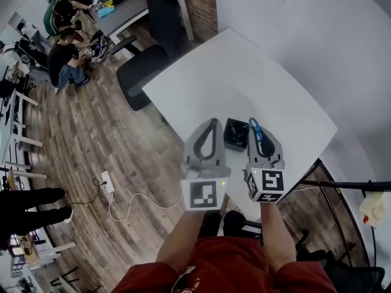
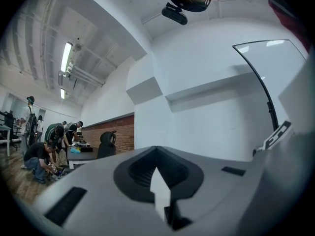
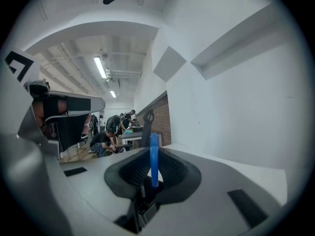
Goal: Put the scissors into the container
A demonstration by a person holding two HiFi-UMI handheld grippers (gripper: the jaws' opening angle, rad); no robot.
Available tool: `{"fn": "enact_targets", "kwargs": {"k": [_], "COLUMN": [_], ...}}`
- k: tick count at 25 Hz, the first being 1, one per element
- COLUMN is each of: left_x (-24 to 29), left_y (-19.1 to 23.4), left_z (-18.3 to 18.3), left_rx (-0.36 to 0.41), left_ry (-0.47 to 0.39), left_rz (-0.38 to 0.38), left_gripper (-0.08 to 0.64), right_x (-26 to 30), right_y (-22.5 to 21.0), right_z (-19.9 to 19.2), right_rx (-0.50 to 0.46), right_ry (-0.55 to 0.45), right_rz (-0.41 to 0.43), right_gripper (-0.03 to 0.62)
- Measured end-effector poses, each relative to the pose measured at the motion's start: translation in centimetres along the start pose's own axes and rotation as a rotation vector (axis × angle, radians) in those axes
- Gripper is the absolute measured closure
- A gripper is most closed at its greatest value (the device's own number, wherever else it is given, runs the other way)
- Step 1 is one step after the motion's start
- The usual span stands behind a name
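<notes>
Head view: both grippers are held out side by side over the near edge of a white table (image 1: 244, 72). The left gripper (image 1: 212, 123) has its jaws pressed together at the tips, with nothing pinched. The left gripper view confirms this, showing only the pale background through the loop behind the closed tips.

The right gripper (image 1: 260, 133) pinches the scissors (image 1: 253, 126). A blue handle loop sticks out past the jaw tips toward 12 o'clock. In the right gripper view the blue loop stands upright between the two jaws, which are closed on the part below it, and the blades cannot be made out.

The container (image 1: 234, 134), a small black open-topped box, sits on the table between the two grippers, at 4 o'clock from the left jaw tips and 9 o'clock from the right ones. The scissors are outside it, and their handle appears just beside its right rim.

On the wooden floor (image 1: 85, 133) a black office chair (image 1: 139, 72) stands at the table's 9 o'clock edge. A white power strip (image 1: 107, 182) with its cable lies toward 7 o'clock. Several people (image 1: 64, 57) crouch by another desk at 10 o'clock.
</notes>
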State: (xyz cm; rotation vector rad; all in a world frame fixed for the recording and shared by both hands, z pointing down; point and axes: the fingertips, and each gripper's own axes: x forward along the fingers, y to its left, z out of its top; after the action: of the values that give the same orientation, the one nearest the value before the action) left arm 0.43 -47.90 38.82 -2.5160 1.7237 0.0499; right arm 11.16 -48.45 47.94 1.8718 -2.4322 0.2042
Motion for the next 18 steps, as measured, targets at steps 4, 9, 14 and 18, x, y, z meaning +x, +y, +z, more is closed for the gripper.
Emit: {"fn": "enact_targets", "kwargs": {"k": [4,9,14,18], "left_x": [0.3,0.7,0.9,1.1], "left_y": [-0.2,-0.6,-0.6,-0.7], "left_z": [-0.8,-1.7,-2.3,-2.7], "left_rx": [-0.013,-0.014,-0.022,-0.009], "left_ry": [0.013,0.037,0.047,0.056], "left_rz": [0.002,-0.001,0.008,0.004], "left_gripper": [0.549,0.549,0.549,0.549], "right_x": [0.5,1.1,1.5,1.9], "right_y": [0.0,-0.2,-0.4,-0.4], "right_z": [-1.1,-2.6,-3.8,-4.6], "right_rx": [0.007,0.010,0.024,0.026], "right_ry": [0.031,0.071,0.104,0.125], "right_rz": [0.009,0.016,0.019,0.024], "right_gripper": [0.538,0.537,0.537,0.537]}}
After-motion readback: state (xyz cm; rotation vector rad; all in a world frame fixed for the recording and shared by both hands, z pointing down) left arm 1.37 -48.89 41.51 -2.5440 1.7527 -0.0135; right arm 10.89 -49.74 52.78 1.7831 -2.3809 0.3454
